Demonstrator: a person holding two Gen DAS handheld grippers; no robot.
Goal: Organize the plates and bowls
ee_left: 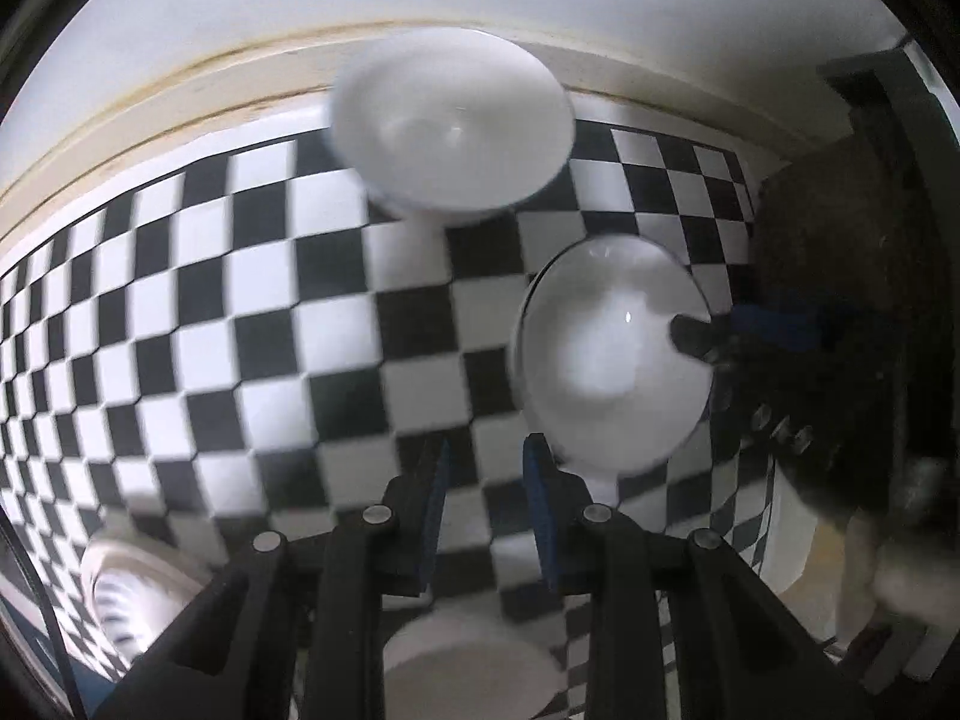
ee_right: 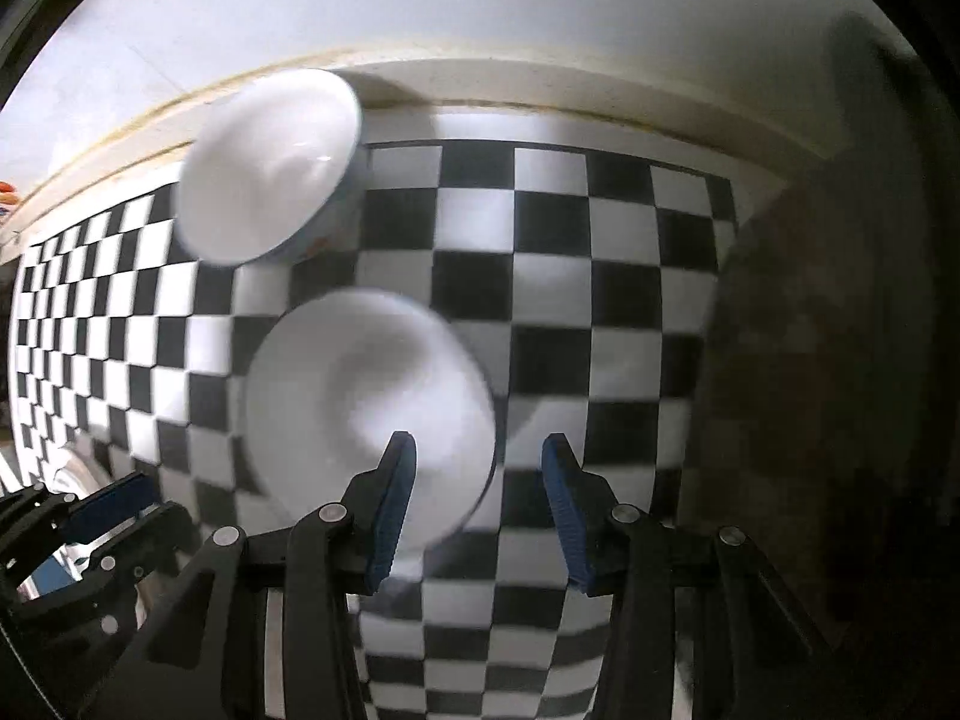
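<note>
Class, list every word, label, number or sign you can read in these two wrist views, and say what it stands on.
None: no readable text in either view.
The near bowl and the far bowl are plain white inside.
The checkered cloth bears only squares.
Both views are motion-blurred.

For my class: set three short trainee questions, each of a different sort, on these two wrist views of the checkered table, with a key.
1. True or false: the right gripper is clamped on a bowl.
2. How many white bowls stand on the checkered cloth in the right wrist view?
3. The left gripper holds: A) a bowl B) a plate C) nothing.

Key
1. False: its jaws stand apart, empty, beside the near bowl.
2. Two: the near bowl and the far bowl.
3. C.
</note>
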